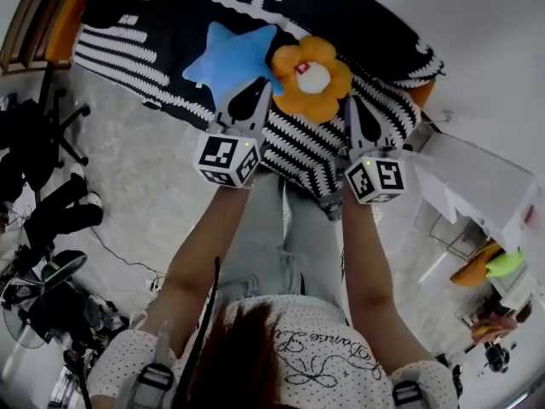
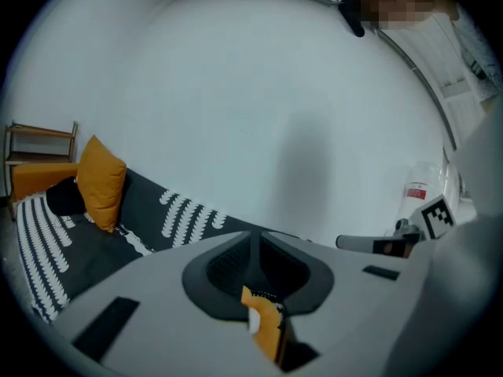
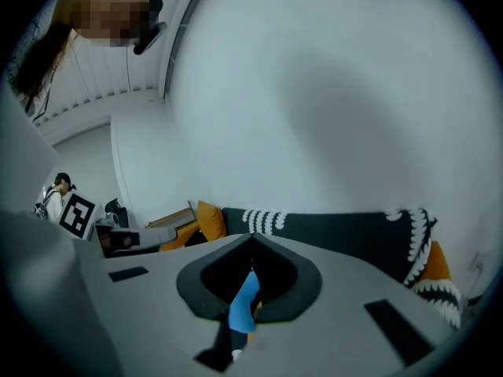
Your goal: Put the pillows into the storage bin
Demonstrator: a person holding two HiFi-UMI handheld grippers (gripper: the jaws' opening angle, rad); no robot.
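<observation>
1. So, containers first: the only bin-looking thing is a white box [image 1: 477, 177] at the right edge of the head view, and I can't see into it. Below it, lower right, some orange and green soft stuff [image 1: 490, 265] sits by a wire frame [image 1: 450, 237]. Can't tell if it's in anything.
2. Both pillows are out on the sofa [image 1: 145, 37], upper middle of the head view. The blue star [image 1: 228, 58] is on the left and the orange flower [image 1: 311, 77] touches it on the right.
3. Left gripper [image 1: 260, 90]: jaws practically together, nothing pinched. Its tip hangs over the spot where star and flower meet.
4. Right gripper [image 1: 352, 102]: jaws fully together, empty. Its tip is just beside the flower's right petals, over the striped cover.
5. Edges: the sofa's front edge runs diagonally from upper left down to right middle. The person's legs [image 1: 264, 245] are right against it, and both grippers reach over it.
6. Room: bare grey floor [image 1: 145, 169] left of the legs, then black gear [image 1: 43, 211] cluttering the left edge. The white box crowds in near the right gripper.
7. Both gripper views show mostly blank wall [image 2: 259, 108] above the sofa, with an orange cushion [image 2: 100, 183] at the sofa's left end.
</observation>
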